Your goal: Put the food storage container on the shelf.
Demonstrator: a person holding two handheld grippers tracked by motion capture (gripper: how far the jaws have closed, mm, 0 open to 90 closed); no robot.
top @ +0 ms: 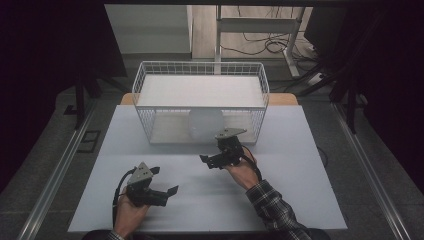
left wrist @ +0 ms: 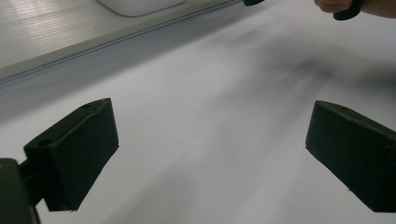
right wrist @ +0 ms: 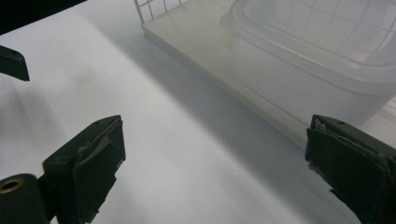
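High view shows one translucent plastic container on the lower shelf of a white wire rack, at its open front, with the right gripper just in front of it on the white table. That gripper's jaws stand wide with nothing between them; the container lies beyond the fingertips, near but apart. In the right gripper view the container sits ahead and toward the right jaw, resting on the shelf board, and its far side is cut off by the frame edge. Its contents cannot be made out through the cloudy wall.

The left gripper rests well apart, nearer the person, its jaws also wide and empty over bare tabletop. The left gripper view catches a cropped bit of the container at the top edge and part of the right hand, both blurred.

Count: two grippers, one rack with two shelves, one container.
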